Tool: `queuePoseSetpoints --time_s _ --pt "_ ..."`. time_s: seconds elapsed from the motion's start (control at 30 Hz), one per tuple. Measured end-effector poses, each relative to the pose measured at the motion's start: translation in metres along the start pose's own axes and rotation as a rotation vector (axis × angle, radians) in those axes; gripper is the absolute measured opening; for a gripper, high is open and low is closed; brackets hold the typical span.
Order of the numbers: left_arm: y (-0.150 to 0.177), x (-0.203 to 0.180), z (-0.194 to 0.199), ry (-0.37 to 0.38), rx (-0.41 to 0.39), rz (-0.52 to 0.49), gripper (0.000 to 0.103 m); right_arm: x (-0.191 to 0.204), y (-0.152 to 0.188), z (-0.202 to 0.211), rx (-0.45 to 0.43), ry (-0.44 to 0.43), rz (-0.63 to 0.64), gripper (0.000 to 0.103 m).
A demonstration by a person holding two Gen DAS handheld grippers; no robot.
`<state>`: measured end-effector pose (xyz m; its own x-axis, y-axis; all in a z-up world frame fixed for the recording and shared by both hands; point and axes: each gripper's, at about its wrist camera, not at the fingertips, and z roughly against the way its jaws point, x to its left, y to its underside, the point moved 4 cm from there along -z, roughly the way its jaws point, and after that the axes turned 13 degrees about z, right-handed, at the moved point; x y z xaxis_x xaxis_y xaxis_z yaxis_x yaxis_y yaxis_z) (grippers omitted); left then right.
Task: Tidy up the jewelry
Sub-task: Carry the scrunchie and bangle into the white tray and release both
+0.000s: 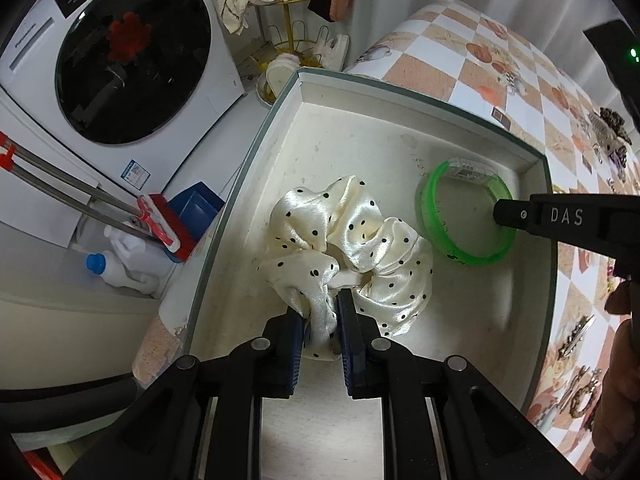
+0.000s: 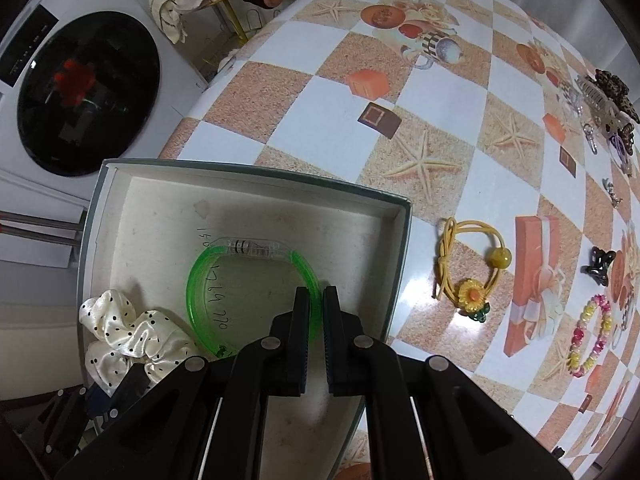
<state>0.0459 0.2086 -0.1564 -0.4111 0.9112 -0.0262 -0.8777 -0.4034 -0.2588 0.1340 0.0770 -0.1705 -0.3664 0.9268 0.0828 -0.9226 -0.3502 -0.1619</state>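
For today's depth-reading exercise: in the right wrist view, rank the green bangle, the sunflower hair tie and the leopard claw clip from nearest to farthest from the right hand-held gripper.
1. Green bangle: between the right hand-held gripper pads, inside the box.
2. Sunflower hair tie: on the table, right of the box.
3. Leopard claw clip: far upper right.

Scrunchie [image 1: 352, 240] fold hidden between left gripper [image 1: 324, 312] pads. Green bangle [image 2: 248, 292] near arc hidden behind right gripper [image 2: 316, 312]. Ink writing inside box [image 2: 256, 196], beside bangle, unreadable.
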Motion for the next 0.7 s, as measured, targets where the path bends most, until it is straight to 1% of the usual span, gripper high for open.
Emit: queuePoseSetpoints --time_s 0.07,0.1,0.13,0.17,0.2,0.27,0.33,0.4,0.43,0.47,0.53,0.6,0.63,0.67,0.7 --pt "0.001 -0.001 0.000 -0.010 0.000 -0.007 0.023 0.001 -0.001 0.000 0.000 0.002 0.006 0.008" --pt "0.000 -0.001 0.001 -0.020 -0.004 -0.010 0.042 0.001 -0.001 0.000 0.002 0.001 0.008 0.008" --pt "0.000 0.000 0.003 -0.029 -0.012 -0.011 0.070 0.002 -0.002 -0.003 0.003 0.000 0.008 0.008" --pt "-0.001 0.001 0.006 -0.040 -0.033 -0.005 0.080 0.002 -0.003 -0.003 0.005 -0.005 0.008 0.010" --pt "-0.002 0.002 0.010 -0.040 -0.054 0.003 0.087 0.003 -0.004 -0.003 0.006 -0.016 0.007 0.015" --pt "-0.003 0.004 0.013 -0.030 -0.061 0.003 0.087 0.003 -0.005 0.000 0.001 -0.039 0.001 0.034" --pt "-0.004 0.004 0.012 -0.044 -0.049 -0.002 0.087 0.002 -0.005 0.009 -0.022 -0.056 -0.001 0.044" --pt "-0.005 0.005 0.014 -0.051 -0.049 -0.002 0.087 0.002 -0.005 0.019 -0.042 -0.073 -0.001 0.046" --pt "-0.005 0.006 0.016 -0.051 -0.051 -0.002 0.087 0.002 -0.005 0.026 -0.054 -0.085 -0.002 0.049" --pt "-0.004 0.006 0.018 -0.050 -0.054 -0.003 0.087 0.001 -0.005 0.032 -0.067 -0.094 -0.003 0.054" --pt "-0.003 0.004 0.024 -0.047 -0.063 -0.014 0.087 -0.002 -0.004 0.047 -0.099 -0.104 -0.009 0.060" --pt "-0.002 0.001 0.029 -0.044 -0.072 -0.032 0.087 -0.009 -0.002 0.060 -0.123 -0.113 -0.022 0.060" --pt "-0.001 0.000 0.031 -0.042 -0.076 -0.040 0.091 -0.014 0.000 0.068 -0.136 -0.120 -0.033 0.060" --pt "0.000 -0.002 0.034 -0.037 -0.077 -0.049 0.101 -0.020 0.004 0.075 -0.147 -0.122 -0.043 0.063" --pt "0.002 -0.004 0.037 -0.030 -0.079 -0.055 0.103 -0.026 0.007 0.081 -0.158 -0.122 -0.055 0.067"
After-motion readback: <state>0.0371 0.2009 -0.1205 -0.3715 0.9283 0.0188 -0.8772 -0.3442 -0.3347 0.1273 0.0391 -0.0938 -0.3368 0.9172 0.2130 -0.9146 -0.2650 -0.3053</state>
